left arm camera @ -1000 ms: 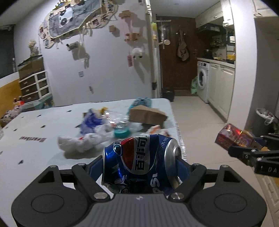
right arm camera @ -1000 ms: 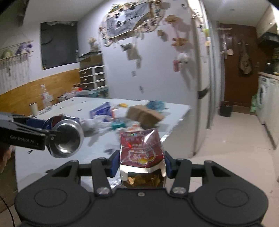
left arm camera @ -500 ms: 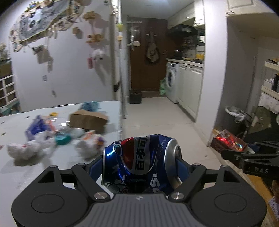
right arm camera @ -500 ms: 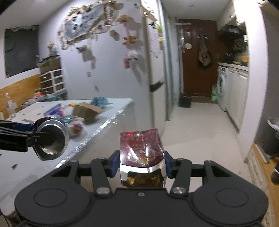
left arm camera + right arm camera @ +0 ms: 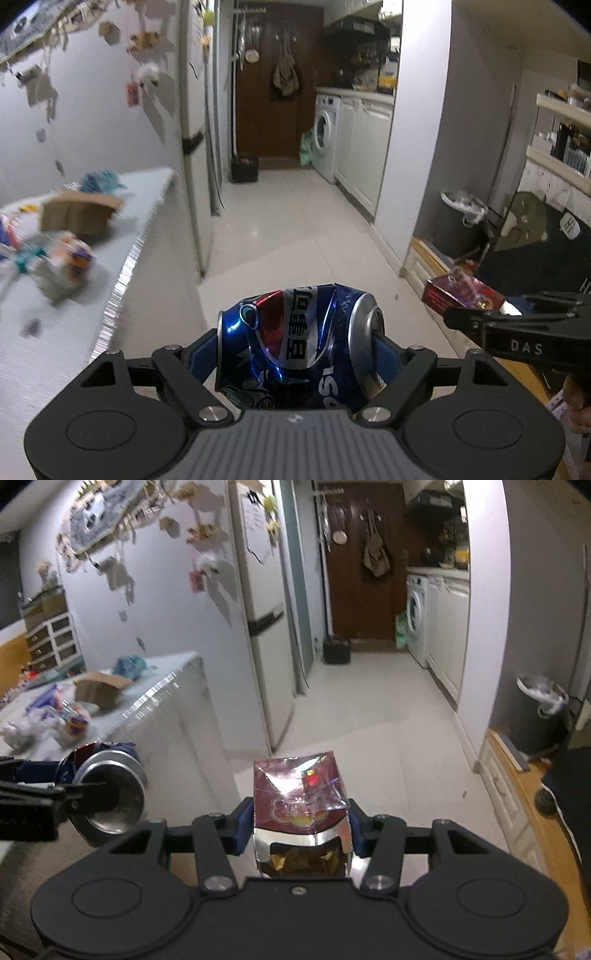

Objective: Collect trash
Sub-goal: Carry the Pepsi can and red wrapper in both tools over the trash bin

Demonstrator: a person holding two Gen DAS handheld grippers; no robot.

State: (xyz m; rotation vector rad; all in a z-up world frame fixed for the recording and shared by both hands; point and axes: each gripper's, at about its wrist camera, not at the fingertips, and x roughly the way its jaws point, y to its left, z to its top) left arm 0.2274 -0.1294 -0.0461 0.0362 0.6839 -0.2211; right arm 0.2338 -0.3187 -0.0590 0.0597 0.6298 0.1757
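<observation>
Trash in hand, two items. Can [image 5: 301, 347], blue, dented, lies on its side in the left claw [image 5: 301, 354], both fingers pressed on its ends; silver top faces 3 o'clock. In the right wrist view the same can [image 5: 107, 782] shows end-on at 9 o'clock, held in the air just off the bench [image 5: 162, 686] edge.

Snack bag [image 5: 301, 805], dark red and crinkled, open foil mouth toward the camera, is clamped in the right claw [image 5: 301, 823]; blue pads touch both its sides. From the left wrist view the bag [image 5: 461, 295] sits at 3 o'clock, at the tip of the right claw [image 5: 476, 314], well apart from the can.

More trash on the bench, at 9 to 10 o'clock in both views: brown cardboard box [image 5: 79, 216], a teal crumpled piece [image 5: 99, 181] behind it, white and orange wrappers [image 5: 62, 258] nearer the bench edge. Left view is motion-blurred here; fine detail unreadable.

Bin [image 5: 539, 716], dark with a white liner folded over the rim, stands on the floor at 3 o'clock by the wall corner. In the left view the bin [image 5: 461, 221] is at 2 o'clock, beyond the bag.

Fridge [image 5: 266, 609] stands just beyond the bench end. Washer [image 5: 415, 620] at 1 o'clock down the corridor, brown door [image 5: 362, 561] at 12.
</observation>
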